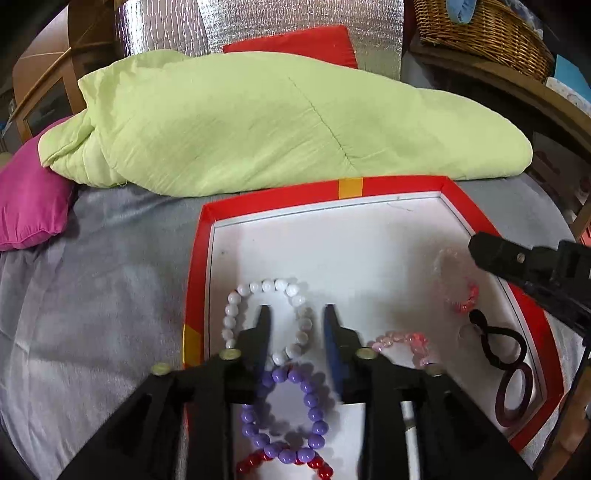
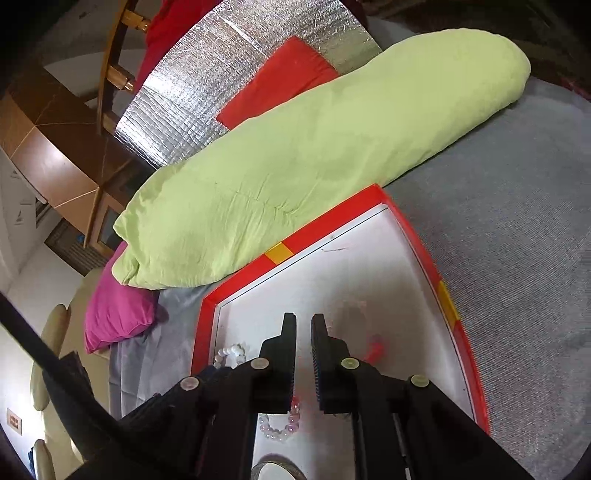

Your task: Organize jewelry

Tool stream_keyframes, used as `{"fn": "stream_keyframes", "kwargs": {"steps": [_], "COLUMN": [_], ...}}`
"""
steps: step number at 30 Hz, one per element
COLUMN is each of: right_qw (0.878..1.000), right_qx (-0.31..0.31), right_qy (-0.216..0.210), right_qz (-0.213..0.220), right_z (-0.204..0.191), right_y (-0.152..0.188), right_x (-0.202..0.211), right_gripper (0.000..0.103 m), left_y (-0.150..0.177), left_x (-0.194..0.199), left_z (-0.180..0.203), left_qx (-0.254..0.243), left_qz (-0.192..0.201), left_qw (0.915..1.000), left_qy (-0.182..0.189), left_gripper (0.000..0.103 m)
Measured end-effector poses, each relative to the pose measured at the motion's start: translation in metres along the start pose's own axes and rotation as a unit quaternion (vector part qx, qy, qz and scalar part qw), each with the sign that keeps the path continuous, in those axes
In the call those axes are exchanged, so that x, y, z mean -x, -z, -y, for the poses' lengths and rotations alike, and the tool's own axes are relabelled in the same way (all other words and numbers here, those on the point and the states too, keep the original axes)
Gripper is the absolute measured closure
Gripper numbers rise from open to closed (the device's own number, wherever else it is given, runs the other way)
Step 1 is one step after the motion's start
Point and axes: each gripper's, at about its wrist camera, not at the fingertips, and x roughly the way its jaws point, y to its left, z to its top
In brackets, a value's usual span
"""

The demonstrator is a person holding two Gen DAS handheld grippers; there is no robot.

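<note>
A red-rimmed tray [image 1: 391,184] with a white floor lies on the grey bed. In the left wrist view it holds a white bead bracelet [image 1: 258,288], a purple bead bracelet [image 1: 314,406], a red bead bracelet [image 1: 325,470], a pale pink bracelet [image 1: 402,338], a blurred clear-and-red bracelet [image 1: 463,301], a dark hair tie [image 1: 498,347] and a dark ring [image 1: 515,397]. My left gripper [image 1: 297,314] is open, straddling the white bracelet's right side. My right gripper [image 2: 303,325] hovers over the tray [image 2: 328,218], fingers narrowly apart and empty; it also shows in the left wrist view [image 1: 480,247].
A light green quilt [image 1: 277,122] lies just behind the tray. A magenta pillow [image 1: 29,206] sits at the left, a red cushion [image 1: 295,42] and silver foil panel behind. A wicker basket [image 1: 487,29] stands on a wooden shelf at the right.
</note>
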Motion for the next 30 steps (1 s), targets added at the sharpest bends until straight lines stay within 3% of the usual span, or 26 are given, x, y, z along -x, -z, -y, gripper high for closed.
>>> {"fn": "stream_keyframes", "kwargs": {"steps": [1,3,5,6,7,11,17,24,26,28,30], "right_qw": [1.000,1.000,1.000,1.000,1.000,1.000,0.999,0.997,0.995,0.994,0.992], "right_qx": [0.001,0.001,-0.007,-0.013,-0.015,0.000,0.031,0.074,0.092,0.107,0.119], "right_qy": [0.001,0.006,0.004,0.002,0.002,-0.002,-0.001,0.003,0.011,0.015,0.022], "right_qz": [0.000,0.000,-0.002,0.000,0.004,0.020,0.028,0.031,0.030,0.027,0.028], "right_z": [0.000,0.000,0.002,0.004,0.004,0.000,-0.013,-0.032,-0.038,-0.043,-0.047], "right_y": [-0.001,-0.002,-0.004,-0.005,-0.005,-0.009,-0.005,0.009,0.015,0.020,0.025], "right_x": [0.001,0.003,0.006,0.009,0.012,0.029,0.051,0.073,0.078,0.083,0.090], "right_gripper": [0.092,0.087,0.065,0.050,0.047,0.047,0.047,0.047,0.047,0.047,0.047], "left_y": [0.001,0.003,0.004,0.005,0.006,0.012,0.021,0.031,0.036,0.041,0.045], "left_x": [0.000,0.005,0.010,0.013,0.015,0.036,0.076,0.113,0.121,0.129,0.138], "left_z": [0.001,0.002,0.001,0.000,-0.002,-0.009,-0.011,-0.015,-0.016,-0.016,-0.019], "left_qx": [0.000,-0.002,-0.001,0.002,0.006,0.026,0.032,0.038,0.044,0.048,0.050], "left_qz": [-0.002,0.000,-0.002,-0.004,-0.004,0.000,0.038,0.070,0.075,0.084,0.096], "left_qw": [1.0000,0.9998,0.9995,0.9992,0.9991,0.9975,0.9933,0.9905,0.9897,0.9884,0.9867], "left_qy": [-0.004,-0.019,-0.032,-0.039,-0.043,-0.065,-0.104,-0.112,-0.114,-0.117,-0.121], "left_gripper": [0.050,0.047,0.043,0.039,0.038,0.038,0.036,0.036,0.032,0.021,0.021]}}
